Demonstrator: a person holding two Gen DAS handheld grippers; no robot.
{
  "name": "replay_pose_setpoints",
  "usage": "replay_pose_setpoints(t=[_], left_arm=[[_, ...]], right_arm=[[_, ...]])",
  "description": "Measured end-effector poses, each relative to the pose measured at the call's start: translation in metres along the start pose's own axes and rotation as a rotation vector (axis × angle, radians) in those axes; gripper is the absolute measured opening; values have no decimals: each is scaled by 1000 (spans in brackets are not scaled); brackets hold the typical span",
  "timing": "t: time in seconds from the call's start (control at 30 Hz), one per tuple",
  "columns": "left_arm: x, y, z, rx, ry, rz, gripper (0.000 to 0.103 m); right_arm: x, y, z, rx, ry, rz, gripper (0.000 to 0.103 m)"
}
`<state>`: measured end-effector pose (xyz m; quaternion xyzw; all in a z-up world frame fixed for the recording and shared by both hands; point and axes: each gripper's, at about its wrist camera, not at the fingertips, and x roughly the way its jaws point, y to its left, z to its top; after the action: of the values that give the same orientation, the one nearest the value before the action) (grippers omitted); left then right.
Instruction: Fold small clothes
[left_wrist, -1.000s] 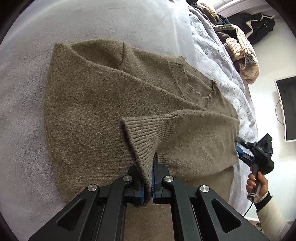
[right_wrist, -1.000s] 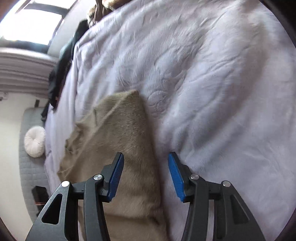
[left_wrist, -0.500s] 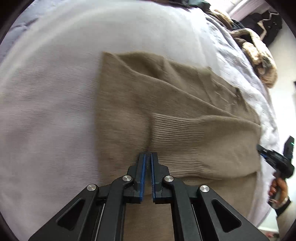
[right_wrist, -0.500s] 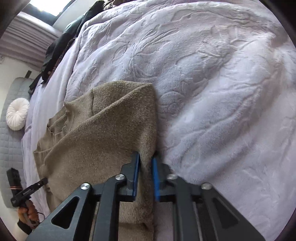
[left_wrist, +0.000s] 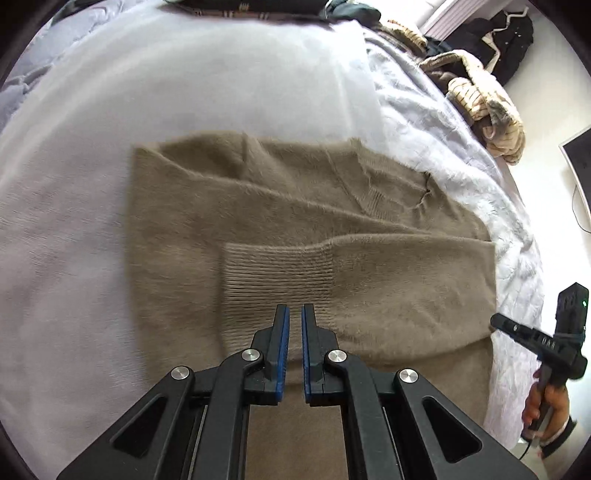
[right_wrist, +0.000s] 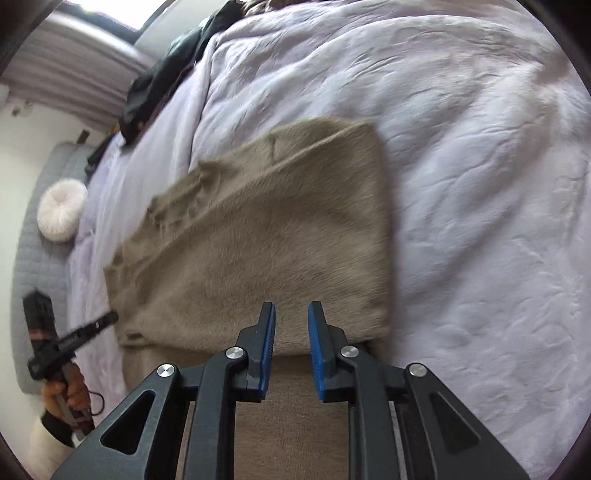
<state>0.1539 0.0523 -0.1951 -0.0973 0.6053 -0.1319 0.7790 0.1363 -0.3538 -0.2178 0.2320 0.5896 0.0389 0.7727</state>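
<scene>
The sweater (left_wrist: 295, 229) lay flat on the bed (left_wrist: 184, 92), w/ both sides already turned in: one sleeve lay across the body, its ribbed cuff (left_wrist: 277, 273) about mid-sweater, neckline (left_wrist: 388, 195) beyond the cuff, toward the far end. In the right wrist view the folded edge (right_wrist: 384, 229) ran straight along the sweater's right side. So the sleeve/side folds looked done; judging by that, what was left was prob. the lengthwise fold, hem up to neck, then tidying. Hem end sat under both cameras, not fully visible.

Left gripper (left_wrist: 292, 325) hung just above the cuff's near edge, pointing along the sweater toward the neck, jaws a narrow slit apart, nothing btwn them. Right gripper (right_wrist: 291, 321) sat over the near part of the body, a bit inside the folded edge, jaws apart somewhat wider, also empty. Each showed in the other's view, held in a hand just off the sweater's side: right one (left_wrist: 532, 336) beside the right edge, left one (right_wrist: 74, 339) beside the left edge. Whether either touched the knit, couldn't tell.

A heap of other clothes (left_wrist: 480, 99) lay well beyond the sweater's neck end.
</scene>
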Motion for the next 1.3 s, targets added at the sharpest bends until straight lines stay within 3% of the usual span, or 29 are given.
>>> replay_pose_setpoints(t=[0.07,0.1,0.2,0.5,1.3], left_arm=[[19,1,-5,-6,44,58,6],[23,5,-9,-16,38,41,6],[16,13,-14,-35,32,11,6],[-11,24,-31,-48,35,54,6],[-60,5,-120,-30,129,144,6]], right_arm=[[14,-1,-3,-45,26,-92,19],[18,-5,-6,-56,29,-99,15],[10,-18,-14,-32,15,-74,12],[-14,-41,-37,66,17,-64,17],[-55,-10,-105,139,62,-28,17]])
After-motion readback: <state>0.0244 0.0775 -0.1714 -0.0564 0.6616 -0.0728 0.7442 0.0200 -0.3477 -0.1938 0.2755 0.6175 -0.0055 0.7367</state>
